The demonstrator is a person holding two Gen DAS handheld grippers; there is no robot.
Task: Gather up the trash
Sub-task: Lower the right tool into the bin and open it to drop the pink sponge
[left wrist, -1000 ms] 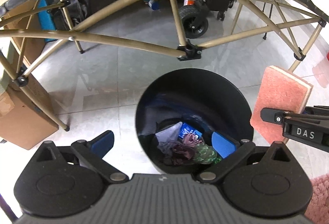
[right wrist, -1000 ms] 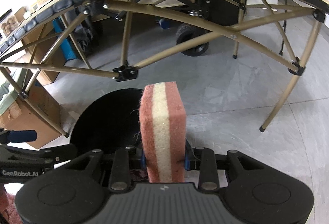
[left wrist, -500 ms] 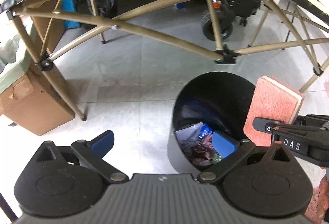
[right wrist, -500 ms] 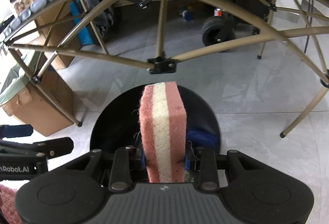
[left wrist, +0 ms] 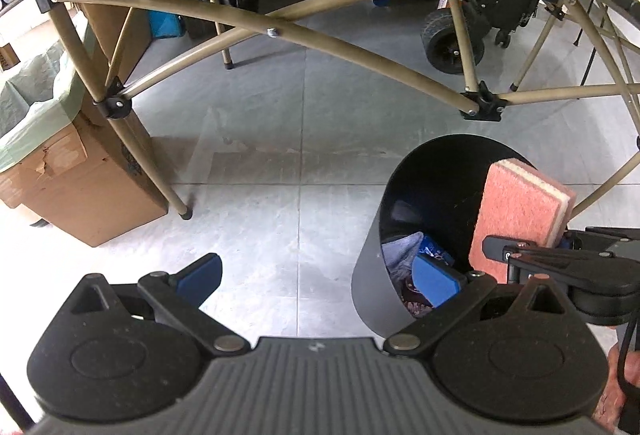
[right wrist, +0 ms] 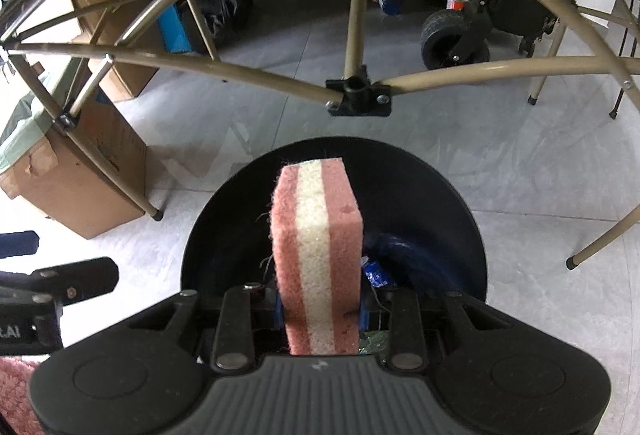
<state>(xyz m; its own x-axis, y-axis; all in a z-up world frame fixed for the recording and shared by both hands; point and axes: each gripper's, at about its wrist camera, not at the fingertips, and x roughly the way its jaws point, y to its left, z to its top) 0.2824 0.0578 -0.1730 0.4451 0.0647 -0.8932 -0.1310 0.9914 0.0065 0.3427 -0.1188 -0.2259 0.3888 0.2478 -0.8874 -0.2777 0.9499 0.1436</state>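
The right gripper (right wrist: 320, 315) is clamped on a pink sponge (right wrist: 316, 255) with a cream middle layer, its blue pads pressing both pink faces at the lower centre of the right wrist view. The sponge stands upright over the mouth of the black trash bin (right wrist: 460, 203), which already holds crumpled wrappers (left wrist: 404, 259). The left gripper (left wrist: 316, 275) has its jaws spread wide with nothing between them, just left of the bin. A cardboard box (left wrist: 80, 187) sits at the left under the tan table frame (left wrist: 360, 55).
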